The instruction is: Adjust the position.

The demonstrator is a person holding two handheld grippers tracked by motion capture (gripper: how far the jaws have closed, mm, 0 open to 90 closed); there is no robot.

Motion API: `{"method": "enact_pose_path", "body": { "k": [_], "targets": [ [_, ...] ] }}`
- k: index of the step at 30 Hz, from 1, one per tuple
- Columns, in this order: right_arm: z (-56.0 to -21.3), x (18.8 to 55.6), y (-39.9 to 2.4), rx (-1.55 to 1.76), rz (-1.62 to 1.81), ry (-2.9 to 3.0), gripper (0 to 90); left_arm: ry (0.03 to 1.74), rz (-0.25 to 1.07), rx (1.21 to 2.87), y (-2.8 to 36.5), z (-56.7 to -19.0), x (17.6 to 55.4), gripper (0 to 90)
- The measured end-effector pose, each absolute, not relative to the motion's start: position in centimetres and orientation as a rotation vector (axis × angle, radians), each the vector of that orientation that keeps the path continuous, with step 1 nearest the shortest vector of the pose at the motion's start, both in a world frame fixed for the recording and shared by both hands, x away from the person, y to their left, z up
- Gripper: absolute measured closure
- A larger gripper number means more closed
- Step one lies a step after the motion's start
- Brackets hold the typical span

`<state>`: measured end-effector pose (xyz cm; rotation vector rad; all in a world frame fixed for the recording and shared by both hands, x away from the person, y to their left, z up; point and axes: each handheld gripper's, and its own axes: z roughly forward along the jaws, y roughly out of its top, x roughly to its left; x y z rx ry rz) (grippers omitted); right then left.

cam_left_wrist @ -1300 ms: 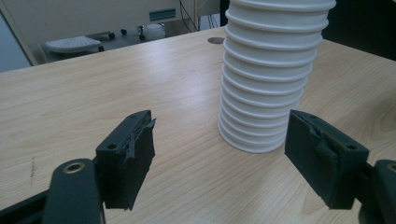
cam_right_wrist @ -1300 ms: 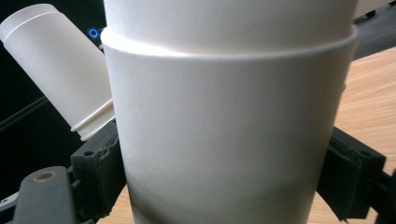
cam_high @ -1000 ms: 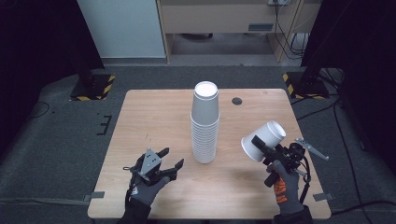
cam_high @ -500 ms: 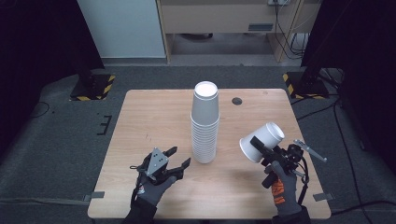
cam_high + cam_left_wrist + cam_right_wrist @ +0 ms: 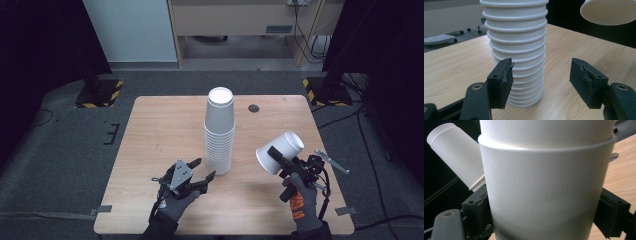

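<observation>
A tall stack of upside-down white paper cups (image 5: 220, 132) stands mid-table. My left gripper (image 5: 205, 168) lies low at the stack's front left, its tips almost at the base. In the left gripper view the stack (image 5: 517, 50) rises just beyond the left jaw. The left gripper (image 5: 544, 83) is open; its jaws have just been closing a little, and the pads touch nothing. My right gripper (image 5: 279, 159) holds a white cup (image 5: 280, 150) tilted above the table's right side. In the right gripper view the cup (image 5: 544, 177) sits between the pads (image 5: 477, 210), with a step like a nested second cup.
A small black round grommet (image 5: 254, 108) sits in the wooden table (image 5: 165, 125) behind the stack. Yellow-and-black striped stand feet (image 5: 100, 92) rest on the floor at both far corners. The table's front edge lies close under both hands.
My left gripper has slid right toward the base of the stack. The right gripper and its cup have stayed in place.
</observation>
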<state>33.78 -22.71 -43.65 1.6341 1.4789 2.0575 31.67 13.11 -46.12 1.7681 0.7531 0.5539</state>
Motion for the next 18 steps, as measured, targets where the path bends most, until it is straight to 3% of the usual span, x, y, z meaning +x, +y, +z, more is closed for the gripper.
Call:
{"method": "enact_pose_path", "body": {
  "k": [18],
  "targets": [
    [-43.9, 33.7, -22.7, 1.658, 2.076, 1.463, 15.9, 0.695, 0.514, 1.76, 9.3, -45.8, 32.4, 37.6]
  ]
}}
